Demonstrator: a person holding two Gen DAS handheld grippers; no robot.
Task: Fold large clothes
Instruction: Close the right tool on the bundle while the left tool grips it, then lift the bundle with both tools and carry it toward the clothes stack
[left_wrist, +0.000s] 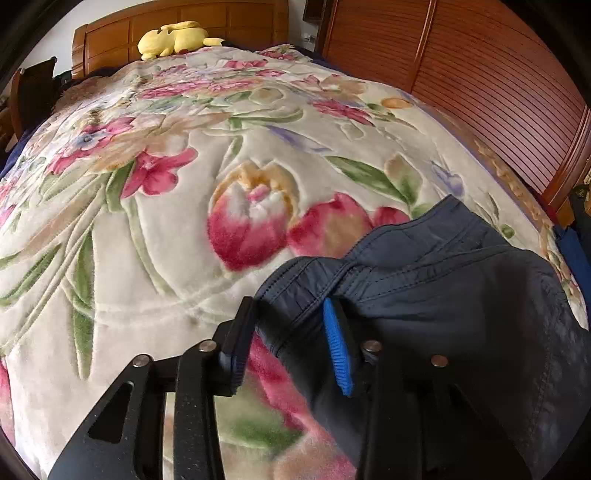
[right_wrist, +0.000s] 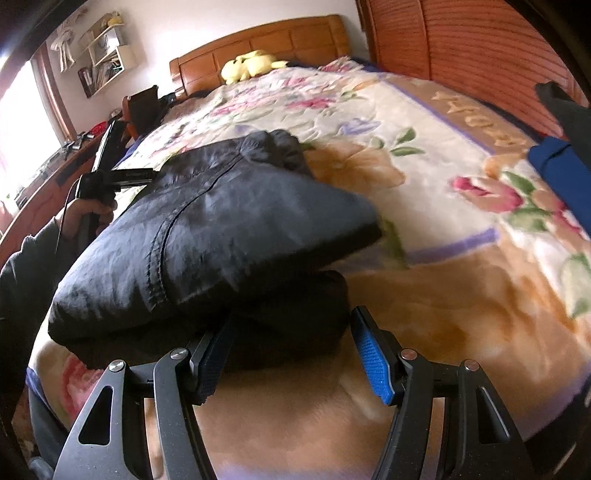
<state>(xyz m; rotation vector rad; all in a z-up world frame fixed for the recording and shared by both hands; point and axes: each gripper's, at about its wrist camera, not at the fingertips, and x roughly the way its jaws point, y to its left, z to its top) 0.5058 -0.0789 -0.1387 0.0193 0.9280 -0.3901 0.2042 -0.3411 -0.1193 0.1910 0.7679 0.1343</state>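
Dark navy quilted jacket (right_wrist: 207, 229), already folded into a thick bundle, lies on the cream floral plush blanket (left_wrist: 155, 258) near the bed's foot. Left gripper (left_wrist: 291, 339) has a bunched jacket edge between its jaws, apparently clamped. Right gripper (right_wrist: 291, 350) straddles the bundle's lower fold; whether its pads press, I cannot tell. Judgement: late fold; next, both ends lifted together and turned over evenly.

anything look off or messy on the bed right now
Nothing looks spilled or damaged. The dark jacket lies in a rumpled, half-folded heap on the floral blanket, one bunched end sticking out toward the headboard. A yellow plush toy lies flopped at the head of the bed, which seems ordinary.
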